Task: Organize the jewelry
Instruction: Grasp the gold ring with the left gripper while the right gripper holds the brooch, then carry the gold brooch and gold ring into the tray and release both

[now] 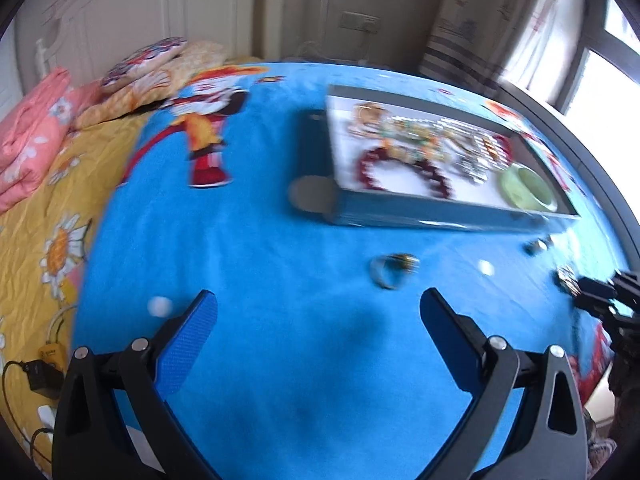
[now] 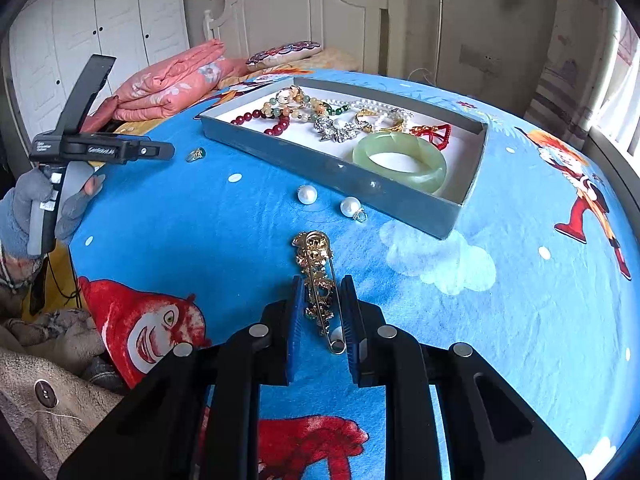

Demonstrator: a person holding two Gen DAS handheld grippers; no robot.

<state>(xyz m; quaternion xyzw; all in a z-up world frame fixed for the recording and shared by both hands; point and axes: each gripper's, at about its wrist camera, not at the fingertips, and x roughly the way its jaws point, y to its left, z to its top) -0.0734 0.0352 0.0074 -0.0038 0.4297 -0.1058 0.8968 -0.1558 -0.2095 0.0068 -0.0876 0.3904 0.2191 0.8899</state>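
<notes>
Right gripper [image 2: 322, 284] fingers pinch the gold filigree safety-pin brooch [image 2: 318, 276], long axis w/ fingers, toward grey cardboard tray [image 2: 332, 168] ahead; left gripper [image 1: 318, 304] open, empty.

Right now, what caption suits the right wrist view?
Right gripper closes around a gold brooch on the blue blanket.

White lettering "GenRobot.AI" stands on the left gripper [image 2: 102, 150] body, seen sideways
</notes>
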